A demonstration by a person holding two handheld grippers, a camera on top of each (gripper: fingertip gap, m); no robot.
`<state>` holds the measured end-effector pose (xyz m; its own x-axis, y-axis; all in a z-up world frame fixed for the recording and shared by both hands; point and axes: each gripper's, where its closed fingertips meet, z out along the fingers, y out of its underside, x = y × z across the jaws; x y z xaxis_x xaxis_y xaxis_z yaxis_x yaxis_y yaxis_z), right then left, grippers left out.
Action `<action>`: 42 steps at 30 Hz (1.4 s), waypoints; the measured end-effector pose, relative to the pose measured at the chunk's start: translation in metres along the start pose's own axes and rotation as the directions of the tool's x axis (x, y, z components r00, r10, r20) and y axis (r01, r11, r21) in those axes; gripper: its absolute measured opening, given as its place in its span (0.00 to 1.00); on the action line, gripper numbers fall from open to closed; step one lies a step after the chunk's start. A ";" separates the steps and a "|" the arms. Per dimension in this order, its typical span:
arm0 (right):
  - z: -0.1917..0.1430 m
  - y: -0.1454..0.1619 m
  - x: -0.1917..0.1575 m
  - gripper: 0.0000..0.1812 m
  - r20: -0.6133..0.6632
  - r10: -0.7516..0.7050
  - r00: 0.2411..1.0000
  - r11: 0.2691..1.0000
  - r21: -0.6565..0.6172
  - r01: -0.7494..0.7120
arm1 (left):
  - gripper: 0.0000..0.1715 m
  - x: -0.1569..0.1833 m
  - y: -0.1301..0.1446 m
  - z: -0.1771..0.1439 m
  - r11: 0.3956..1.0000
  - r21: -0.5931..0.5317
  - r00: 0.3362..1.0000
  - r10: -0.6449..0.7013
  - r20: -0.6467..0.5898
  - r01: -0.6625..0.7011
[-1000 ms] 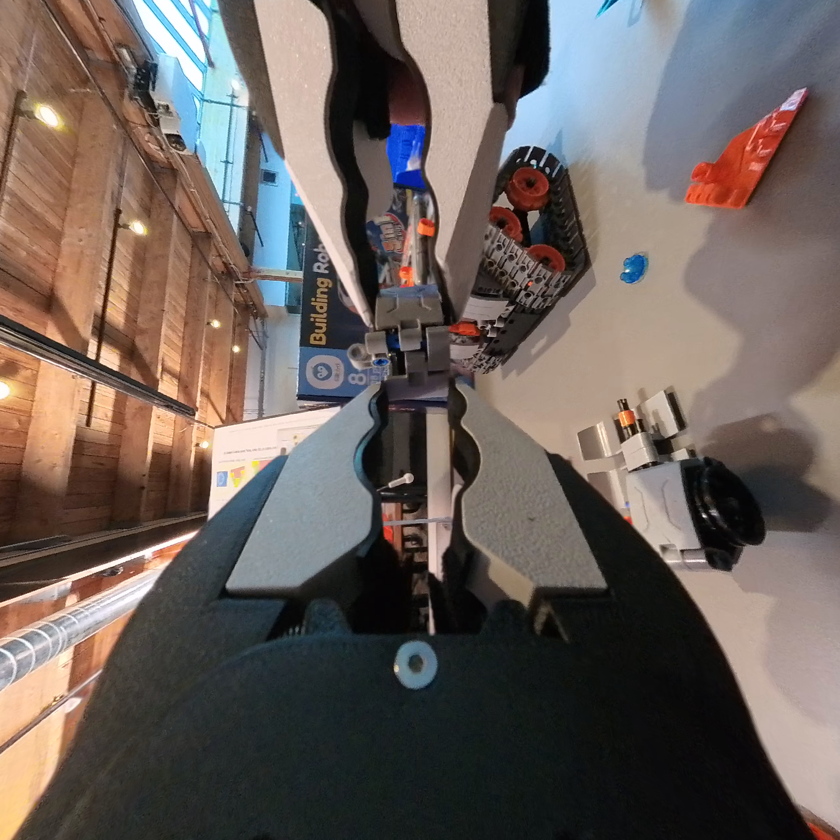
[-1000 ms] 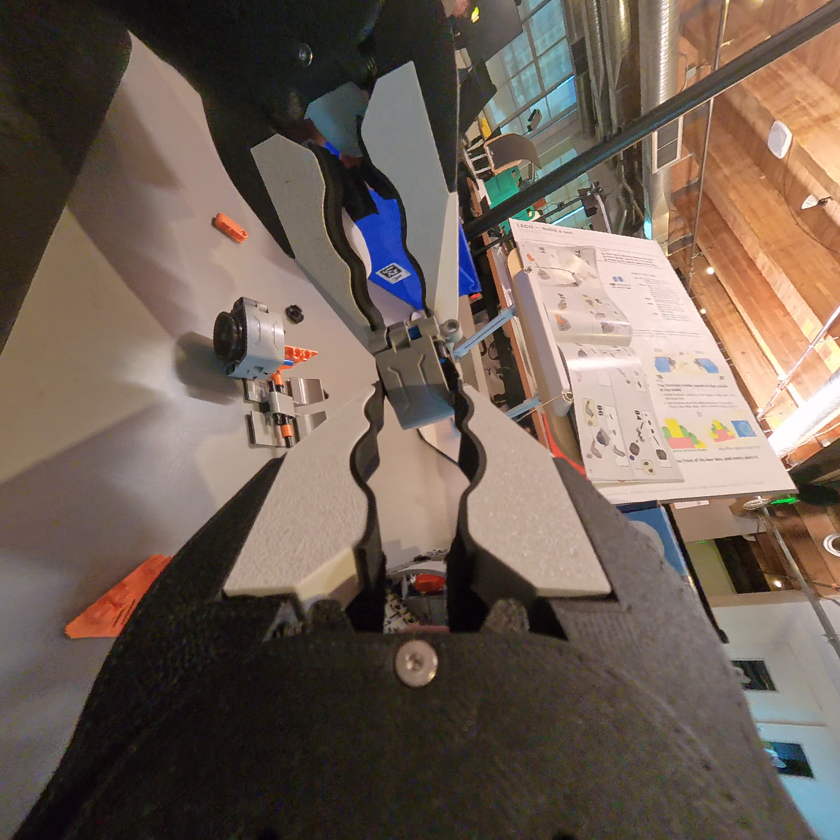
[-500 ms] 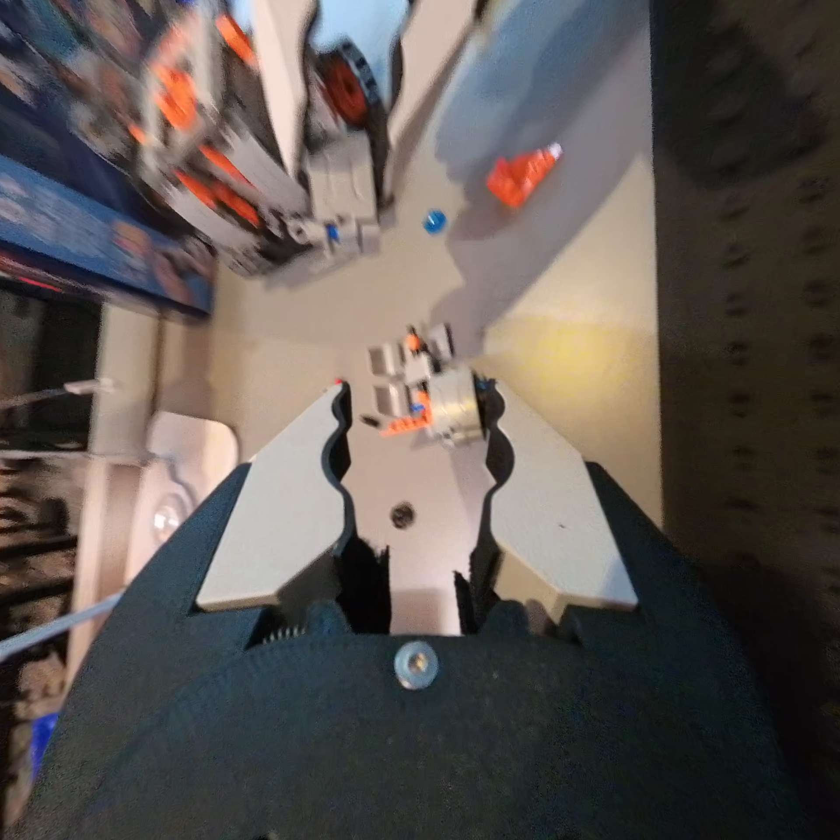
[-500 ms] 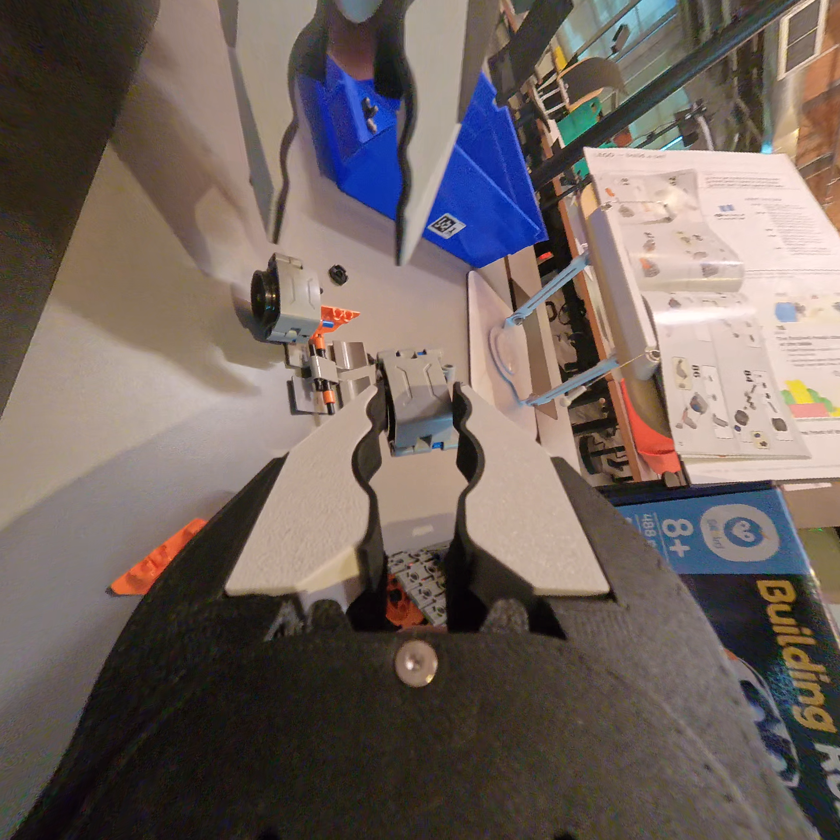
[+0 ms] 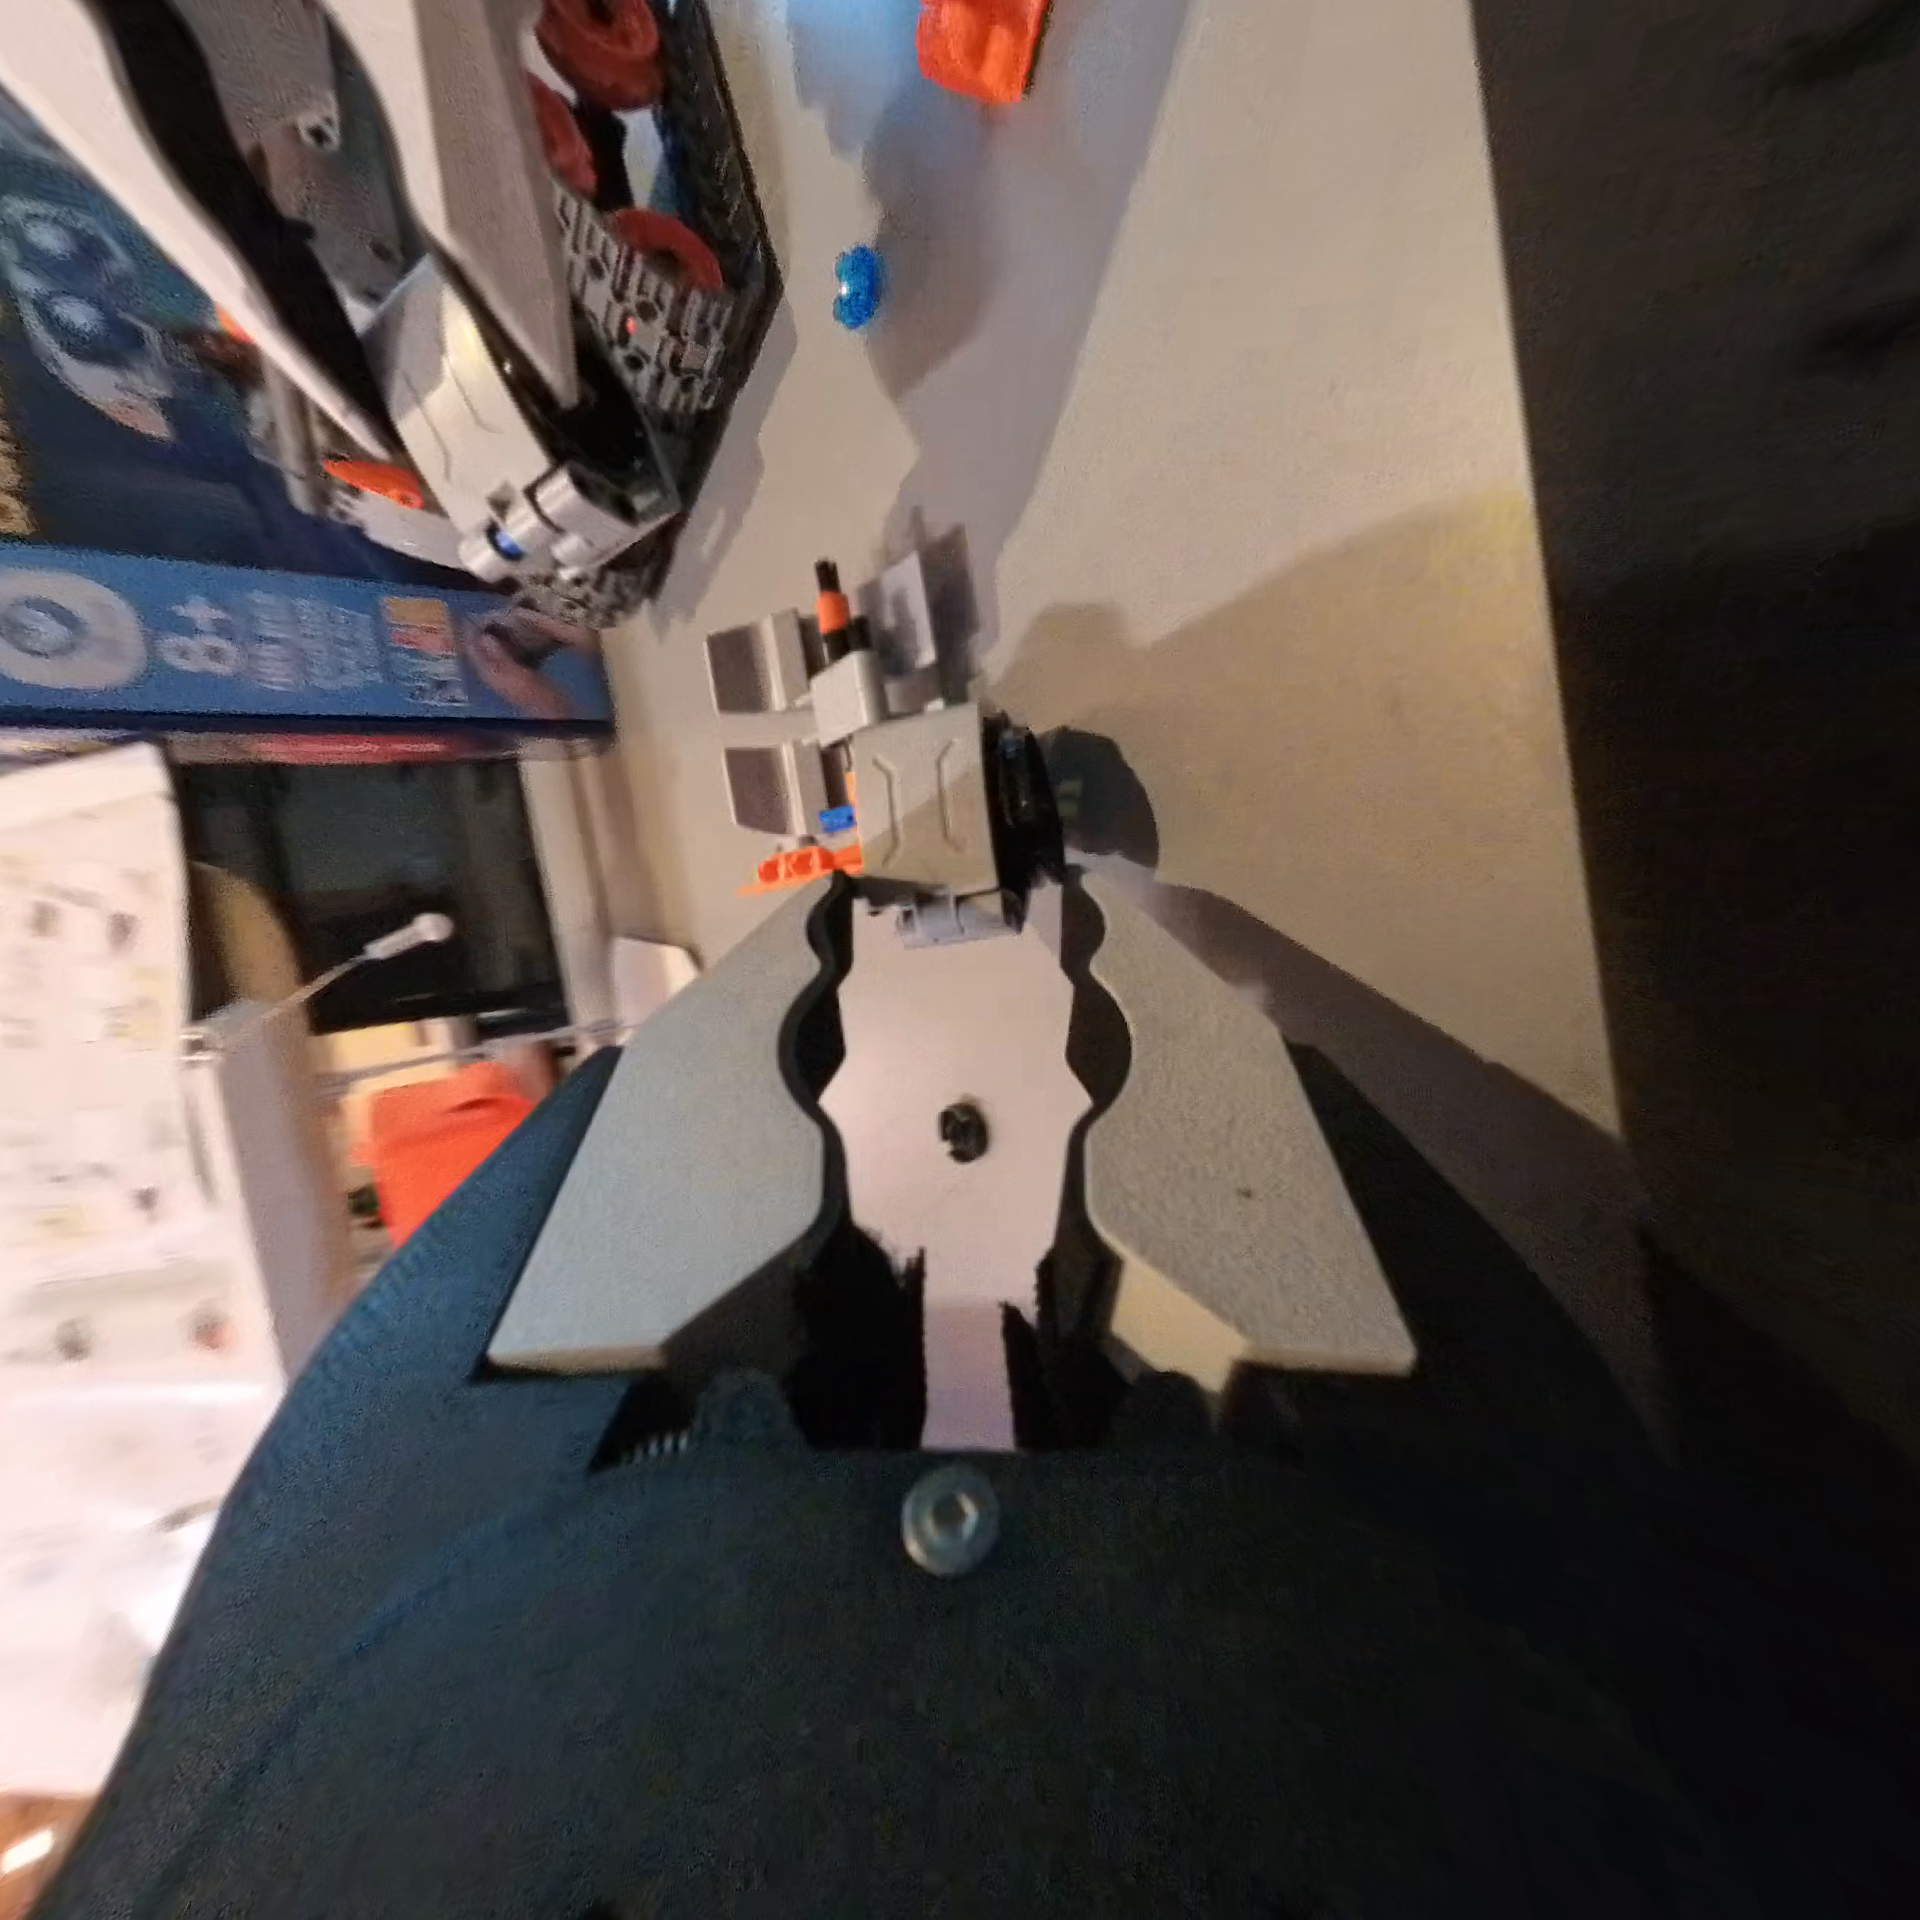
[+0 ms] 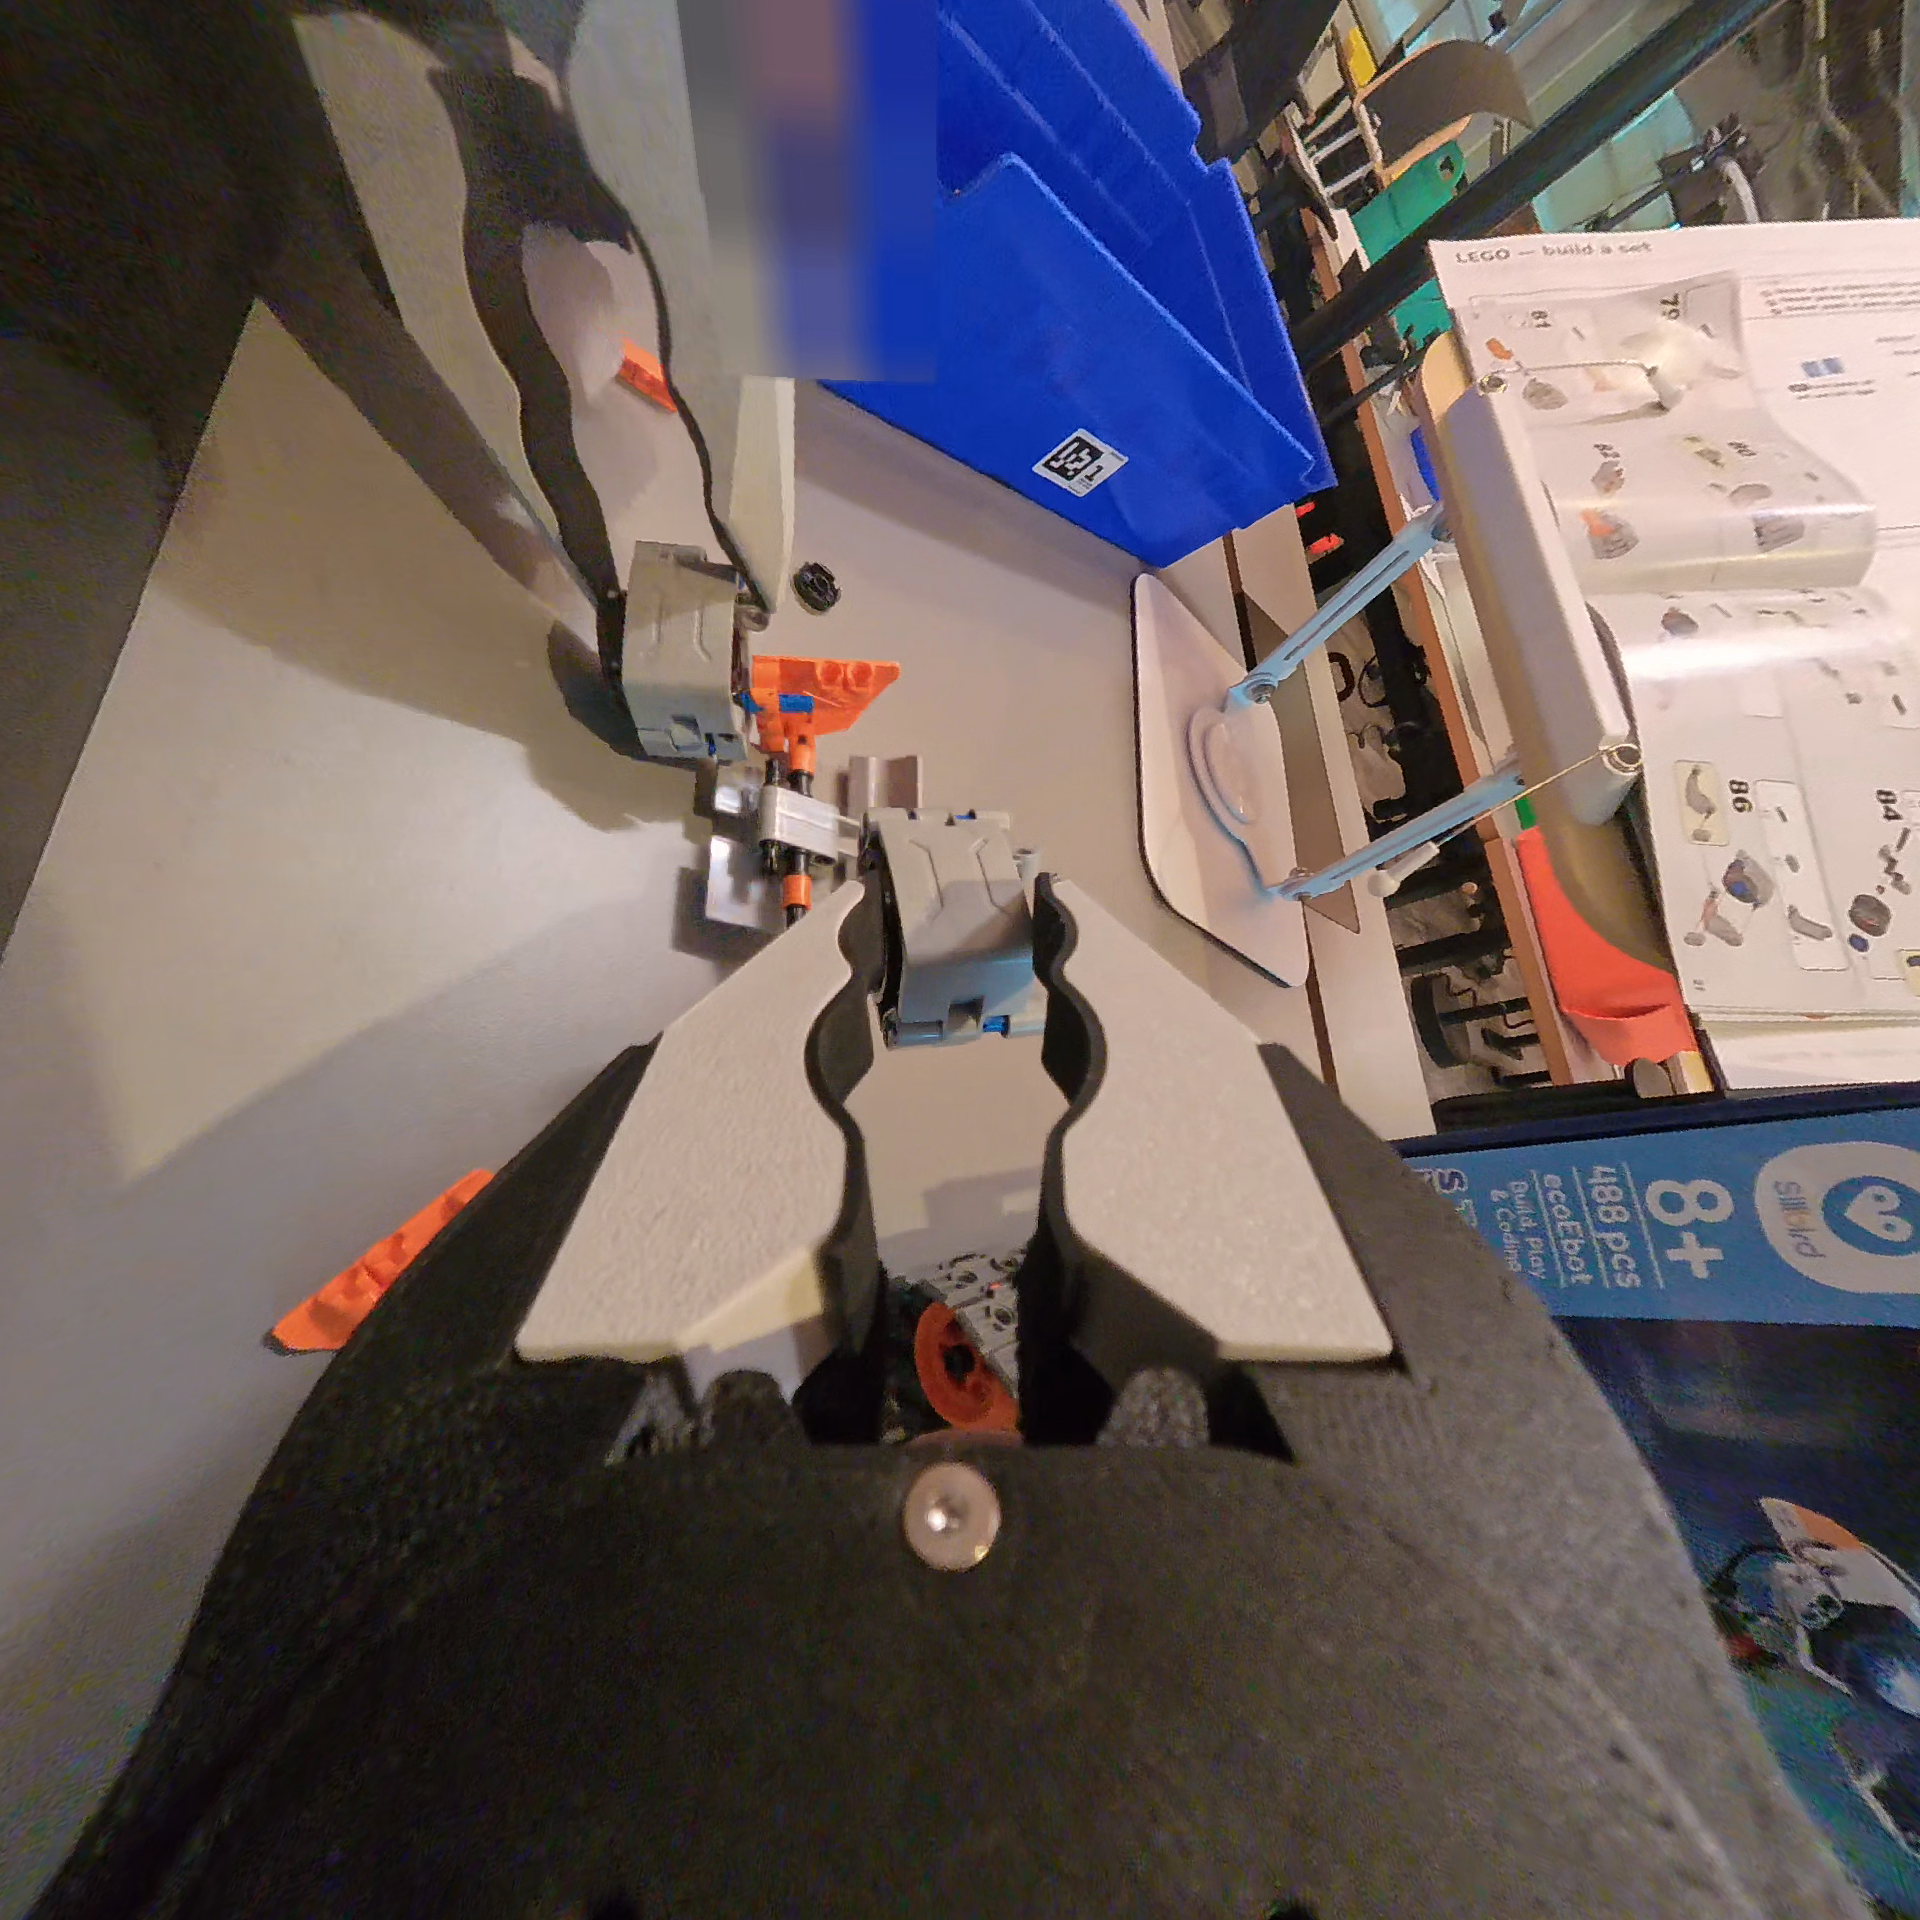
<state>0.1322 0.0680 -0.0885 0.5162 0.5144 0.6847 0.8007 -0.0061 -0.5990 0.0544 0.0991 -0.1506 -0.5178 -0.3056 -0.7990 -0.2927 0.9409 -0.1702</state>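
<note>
My left gripper [image 5: 951, 899] is open, its fingertips on either side of a grey block with a black wheel [image 5: 925, 810] that lies on the table. The right wrist view shows the same block [image 6: 675, 644] between those fingers. A small grey and orange assembly [image 5: 831, 665] joins the block. My right gripper [image 6: 951, 904] is shut on a grey panel piece [image 6: 956, 935], held low beside that assembly [image 6: 779, 831]. In the left wrist view, the right gripper with its piece [image 5: 447, 343] shows at top left.
A tracked vehicle with orange wheels [image 5: 665, 281] stands behind the right gripper. Blue bins [image 6: 1070, 312], an instruction booklet on a white stand [image 6: 1662, 520] and a blue box [image 6: 1662, 1226] line the table's far side. An orange plate [image 6: 374, 1268], a blue stud [image 5: 859, 283] and a black piece [image 5: 961, 1127] lie loose.
My left gripper let go of the grey piece both grippers held, opened and swung down to the wheel block. My right gripper lowered the grey piece toward the table.
</note>
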 end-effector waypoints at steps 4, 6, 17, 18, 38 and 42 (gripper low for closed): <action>0.003 0.002 -0.002 0.14 0.014 0.007 1.000 1.000 -0.003 -0.007 | 0.22 0.000 -0.002 0.000 0.999 0.024 0.998 0.039 0.056 -0.041; 0.004 0.004 -0.003 0.14 0.019 0.011 1.000 1.000 -0.005 -0.010 | 0.22 0.000 -0.001 0.000 0.998 0.031 0.997 0.044 0.059 -0.046; 0.005 0.004 -0.008 0.14 0.045 0.011 0.999 1.000 -0.004 -0.011 | 0.22 0.000 -0.003 0.001 0.997 0.056 0.996 0.052 0.072 -0.056; 0.005 0.004 -0.008 0.14 0.047 0.010 0.999 1.000 -0.005 -0.010 | 0.22 0.000 -0.004 0.001 0.997 0.059 0.996 0.050 0.072 -0.054; 0.014 0.012 -0.031 0.14 0.145 -0.017 0.989 0.999 -0.040 0.023 | 0.22 0.004 -0.008 -0.004 0.992 0.094 0.993 0.082 0.080 -0.089; 0.018 0.016 -0.040 0.14 0.178 -0.021 0.984 0.998 -0.054 0.031 | 0.22 0.007 -0.007 -0.007 0.987 0.096 0.987 0.123 0.105 -0.133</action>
<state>0.1188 0.0628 -0.1328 0.4374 0.6585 0.6124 0.8313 -0.0363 -0.5547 0.0473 0.0893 -0.1507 -0.4627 -0.1708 -0.8699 -0.1430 0.9828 -0.1169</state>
